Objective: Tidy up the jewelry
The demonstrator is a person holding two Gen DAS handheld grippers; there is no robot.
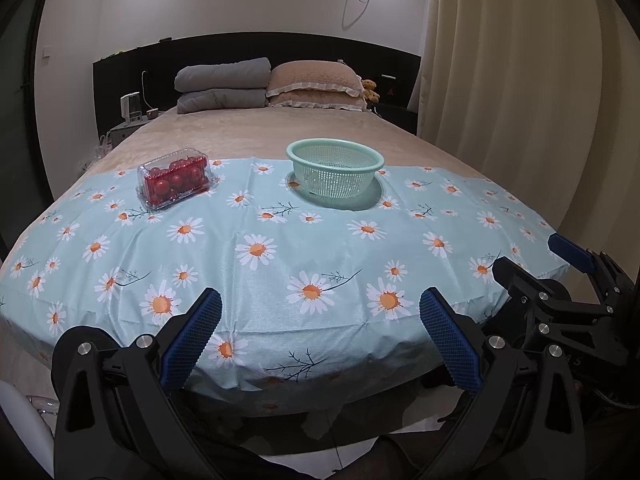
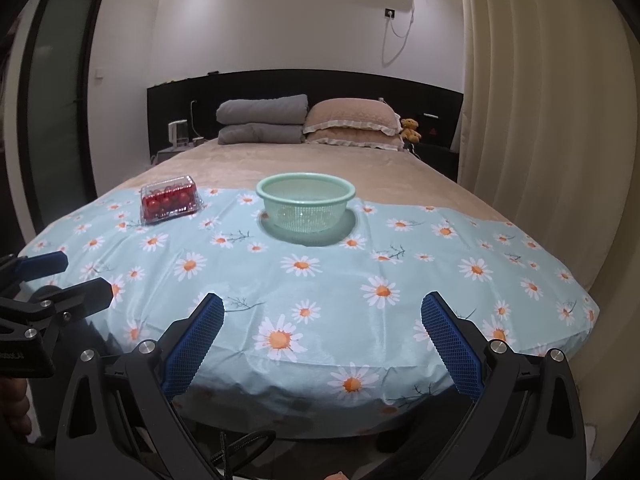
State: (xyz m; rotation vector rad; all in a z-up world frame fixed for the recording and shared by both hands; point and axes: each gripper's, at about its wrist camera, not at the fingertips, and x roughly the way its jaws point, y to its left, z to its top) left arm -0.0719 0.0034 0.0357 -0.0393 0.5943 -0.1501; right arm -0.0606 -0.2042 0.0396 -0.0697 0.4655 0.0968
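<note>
A clear plastic box of small red round items (image 1: 175, 179) sits on the daisy-print cloth (image 1: 280, 264) at the far left; it also shows in the right wrist view (image 2: 170, 199). A green perforated basket (image 1: 335, 172) stands empty to its right, also in the right wrist view (image 2: 306, 204). My left gripper (image 1: 320, 340) is open and empty, at the cloth's near edge. My right gripper (image 2: 322, 344) is open and empty, likewise at the near edge. Each gripper shows at the edge of the other's view: the right one (image 1: 540, 268), the left one (image 2: 76, 280). No jewelry is visible.
The cloth covers the foot of a beige bed (image 1: 260, 132). Folded grey blankets (image 1: 224, 84), beige pillows (image 1: 316, 84) and a teddy bear (image 1: 371, 89) lie at the headboard. A curtain (image 1: 520, 80) hangs at the right. A nightstand with a kettle (image 1: 131, 109) is at the left.
</note>
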